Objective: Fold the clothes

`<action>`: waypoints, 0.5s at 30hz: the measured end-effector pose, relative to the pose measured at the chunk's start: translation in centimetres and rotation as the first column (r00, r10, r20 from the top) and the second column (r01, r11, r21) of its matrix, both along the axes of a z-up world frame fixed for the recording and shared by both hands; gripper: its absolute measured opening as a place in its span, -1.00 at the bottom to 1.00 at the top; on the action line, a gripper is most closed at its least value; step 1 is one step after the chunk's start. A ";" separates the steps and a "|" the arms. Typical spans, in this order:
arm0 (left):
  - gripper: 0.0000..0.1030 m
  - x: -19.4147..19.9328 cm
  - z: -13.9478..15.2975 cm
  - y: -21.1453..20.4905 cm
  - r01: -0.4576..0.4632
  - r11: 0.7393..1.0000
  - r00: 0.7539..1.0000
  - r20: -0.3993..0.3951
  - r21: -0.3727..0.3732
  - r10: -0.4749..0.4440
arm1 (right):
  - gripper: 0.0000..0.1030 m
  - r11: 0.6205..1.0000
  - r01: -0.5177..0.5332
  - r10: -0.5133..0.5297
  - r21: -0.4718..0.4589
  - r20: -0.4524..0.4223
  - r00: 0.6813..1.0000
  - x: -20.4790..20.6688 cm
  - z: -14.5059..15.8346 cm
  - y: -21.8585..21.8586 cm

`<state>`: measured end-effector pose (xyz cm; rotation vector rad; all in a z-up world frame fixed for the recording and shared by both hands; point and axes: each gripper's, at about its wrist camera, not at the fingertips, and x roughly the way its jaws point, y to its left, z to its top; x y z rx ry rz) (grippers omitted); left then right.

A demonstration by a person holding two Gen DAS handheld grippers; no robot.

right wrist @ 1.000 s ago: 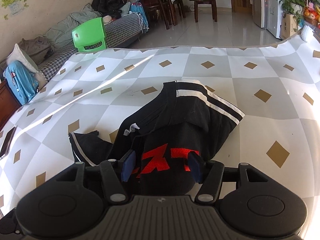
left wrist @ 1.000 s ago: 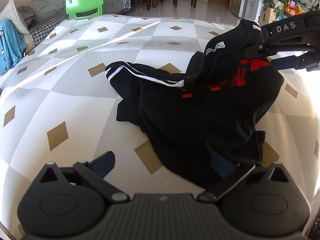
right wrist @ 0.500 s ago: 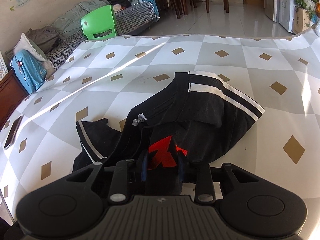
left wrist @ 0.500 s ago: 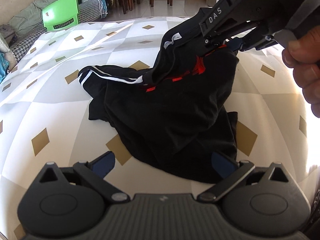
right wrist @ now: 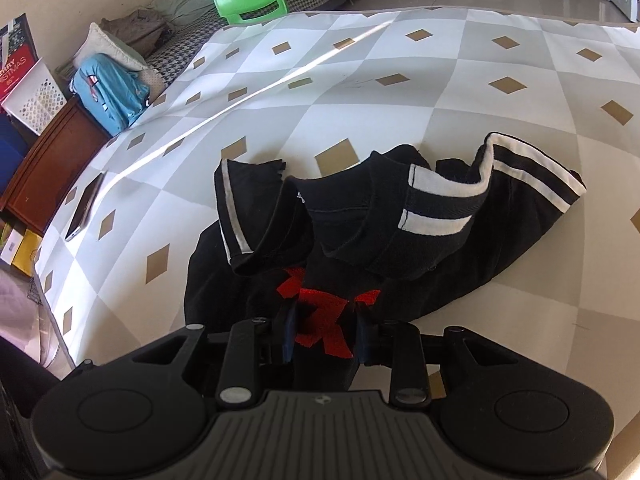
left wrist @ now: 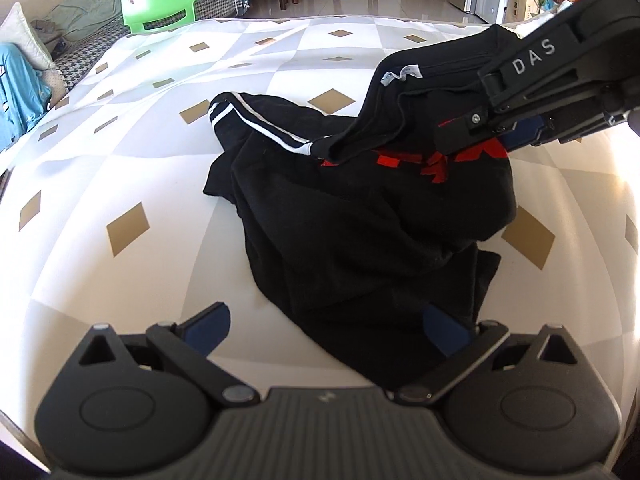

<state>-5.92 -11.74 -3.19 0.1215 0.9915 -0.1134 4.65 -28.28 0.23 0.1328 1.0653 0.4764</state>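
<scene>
A black garment (left wrist: 360, 220) with white stripes and red lettering lay crumpled on the worktop's checked cloth (left wrist: 120, 152). The right gripper (right wrist: 326, 330) had its fingers closed on a fold of the red-printed cloth, raising it at the far right. The left gripper (left wrist: 326, 326) had its fingers spread wide, gripping nothing, with the garment's near hem between them.

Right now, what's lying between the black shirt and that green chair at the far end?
Nothing but bare checked cloth, seen in the left wrist view: the black shirt lies nearer, and the green chair stands past the cloth's far edge.
</scene>
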 end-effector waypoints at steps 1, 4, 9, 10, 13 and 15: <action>1.00 -0.5 0.0 0.4 -0.008 1.000 1.000 -0.002 0.001 0.008 | -0.42 1.000 -0.030 0.030 -0.005 -0.004 1.000 -0.5 0.0 0.4; 1.00 -1.5 0.0 1.1 -0.032 0.999 0.999 -0.009 -0.002 0.032 | -0.41 0.992 -0.130 0.130 -0.005 -0.024 0.991 -2.1 0.0 1.8; 1.00 -2.2 -0.1 1.1 -0.055 0.998 0.998 -0.001 0.007 0.055 | -0.29 0.979 -0.201 0.201 -0.018 0.030 0.979 -3.8 1.7 2.3; 1.00 -2.2 -0.1 1.1 -0.055 0.998 0.998 0.002 0.007 0.055 | -0.25 0.980 -0.200 0.201 -0.015 0.059 0.978 -4.0 2.3 2.0; 1.00 -2.3 -0.2 0.9 -0.056 0.998 0.998 0.005 0.014 0.056 | -0.07 0.987 -0.159 0.158 0.002 0.103 0.982 -4.1 3.3 0.9; 1.00 -2.5 -0.2 0.8 -0.059 0.998 0.998 0.004 0.017 0.058 | -0.06 0.991 -0.135 0.133 0.019 0.102 0.986 -3.9 3.4 0.4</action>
